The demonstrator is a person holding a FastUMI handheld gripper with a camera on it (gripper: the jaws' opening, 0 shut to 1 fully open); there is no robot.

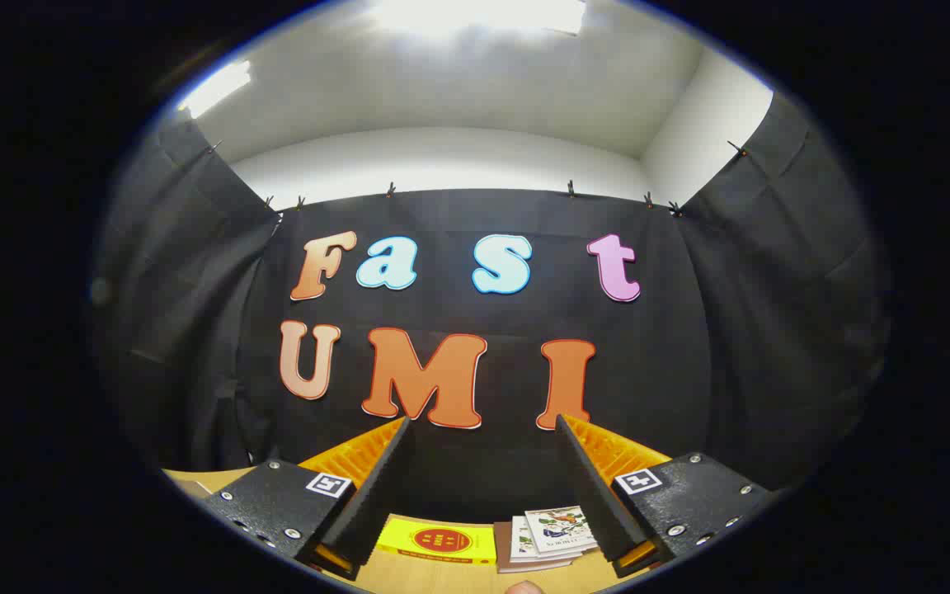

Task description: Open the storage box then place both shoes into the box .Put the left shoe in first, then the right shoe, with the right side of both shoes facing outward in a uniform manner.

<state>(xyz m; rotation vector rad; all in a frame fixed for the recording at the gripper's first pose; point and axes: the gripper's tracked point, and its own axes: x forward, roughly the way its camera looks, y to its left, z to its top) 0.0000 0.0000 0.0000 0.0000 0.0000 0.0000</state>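
My gripper (482,425) is open, its two fingers spread wide with nothing between them. It is raised and looks at the black cloth wall of the booth. No shoe or storage box shows ahead of the fingers. Low between the fingers lies a strip of the wooden table (442,577).
On the table beyond the fingers, close to the wall, lie a yellow booklet (439,540) with a red round mark and a small stack of illustrated booklets (553,532) to its right. Black cloth closes the booth on the left and right. A fingertip (523,587) shows at the near edge.
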